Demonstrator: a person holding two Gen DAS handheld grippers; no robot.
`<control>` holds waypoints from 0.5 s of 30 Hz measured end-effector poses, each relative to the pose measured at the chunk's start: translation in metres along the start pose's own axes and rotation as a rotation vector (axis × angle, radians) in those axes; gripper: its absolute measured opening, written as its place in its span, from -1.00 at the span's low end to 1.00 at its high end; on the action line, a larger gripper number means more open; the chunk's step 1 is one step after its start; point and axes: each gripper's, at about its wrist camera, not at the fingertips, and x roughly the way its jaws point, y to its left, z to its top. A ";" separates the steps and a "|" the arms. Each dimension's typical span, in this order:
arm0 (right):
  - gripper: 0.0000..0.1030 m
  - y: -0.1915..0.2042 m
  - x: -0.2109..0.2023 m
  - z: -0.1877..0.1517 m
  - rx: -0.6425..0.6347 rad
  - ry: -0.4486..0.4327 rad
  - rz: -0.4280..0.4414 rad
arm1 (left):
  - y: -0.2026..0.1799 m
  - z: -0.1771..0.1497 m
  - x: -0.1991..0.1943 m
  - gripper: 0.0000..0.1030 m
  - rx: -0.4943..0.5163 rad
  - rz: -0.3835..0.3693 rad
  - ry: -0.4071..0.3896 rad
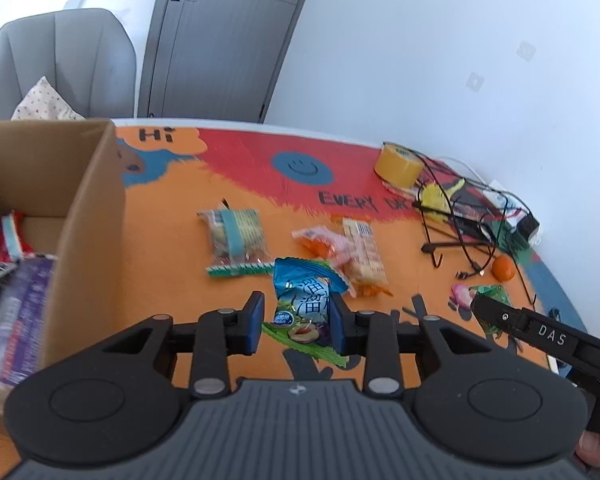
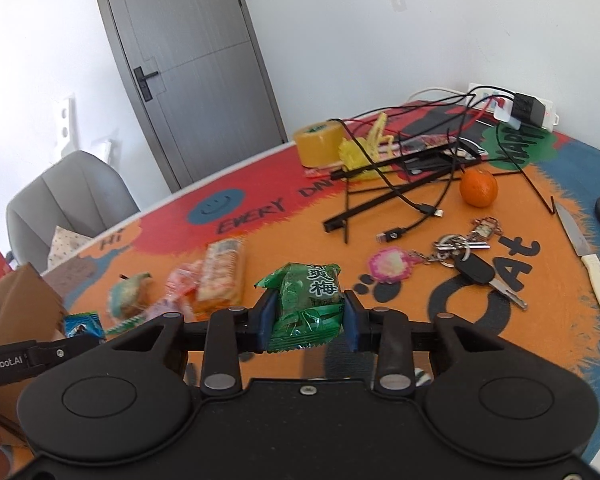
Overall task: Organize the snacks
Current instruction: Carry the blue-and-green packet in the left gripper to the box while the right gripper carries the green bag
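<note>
Snacks are pinched in both tools: our left gripper (image 1: 297, 322) clamps a blue packet (image 1: 302, 304) just right of the cardboard box (image 1: 88, 216), our right gripper (image 2: 307, 314) a green packet (image 2: 306, 304) farther right. We judge either slippery wrapper could slide free if jolted. Only the left view shows snacks already inside the box; only the right shows keys (image 2: 472, 260) and a knife (image 2: 588, 268).

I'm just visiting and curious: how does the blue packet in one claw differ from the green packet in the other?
The blue packet is light blue with a plum picture; the green packet is all green with dark characters. The blue packet sits in the left gripper, beside the cardboard box; the green packet sits in the right gripper, nearer the keys. Both are small sealed snacks, each pinched between blue pads.
</note>
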 end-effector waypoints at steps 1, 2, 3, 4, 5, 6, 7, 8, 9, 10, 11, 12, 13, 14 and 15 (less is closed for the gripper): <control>-0.32 0.003 -0.002 0.001 -0.001 -0.004 0.007 | 0.002 0.001 -0.004 -0.37 -0.002 -0.001 -0.009; -0.32 0.007 -0.005 0.002 -0.005 -0.009 0.012 | 0.003 0.003 -0.007 -0.37 -0.004 -0.001 -0.017; -0.32 0.010 -0.007 0.003 -0.011 -0.015 0.015 | 0.005 0.004 -0.011 -0.37 -0.005 -0.001 -0.026; -0.32 0.014 -0.008 0.003 -0.015 -0.020 0.019 | 0.007 0.005 -0.014 -0.37 -0.005 0.000 -0.035; -0.32 0.017 -0.010 0.004 -0.017 -0.024 0.024 | 0.009 0.006 -0.017 -0.37 -0.006 0.001 -0.043; -0.32 0.021 -0.011 0.005 -0.019 -0.029 0.028 | 0.010 0.007 -0.019 -0.37 -0.007 0.002 -0.049; -0.32 0.025 -0.012 0.005 -0.022 -0.032 0.032 | 0.012 0.008 -0.021 -0.37 -0.007 0.003 -0.054; -0.32 0.028 -0.013 0.005 -0.024 -0.035 0.035 | 0.014 0.009 -0.024 -0.37 -0.009 0.003 -0.058; -0.32 0.031 -0.013 0.005 -0.025 -0.036 0.039 | 0.015 0.010 -0.026 -0.37 -0.011 0.002 -0.062; -0.32 0.034 -0.013 0.005 -0.027 -0.037 0.044 | 0.018 0.011 -0.029 -0.37 -0.012 0.001 -0.068; -0.32 0.038 -0.013 0.005 -0.029 -0.037 0.049 | 0.020 0.012 -0.032 -0.37 -0.012 0.001 -0.075; -0.32 0.042 -0.014 0.004 -0.034 -0.039 0.055 | 0.021 0.013 -0.035 -0.37 -0.012 0.002 -0.081; -0.32 0.046 -0.015 0.004 -0.039 -0.041 0.060 | 0.023 0.013 -0.038 -0.37 -0.012 0.003 -0.086; -0.32 0.049 -0.016 0.005 -0.042 -0.045 0.066 | 0.025 0.014 -0.041 -0.37 -0.012 0.000 -0.088; -0.32 0.052 -0.017 0.005 -0.044 -0.047 0.073 | 0.026 0.015 -0.044 -0.37 -0.013 -0.002 -0.090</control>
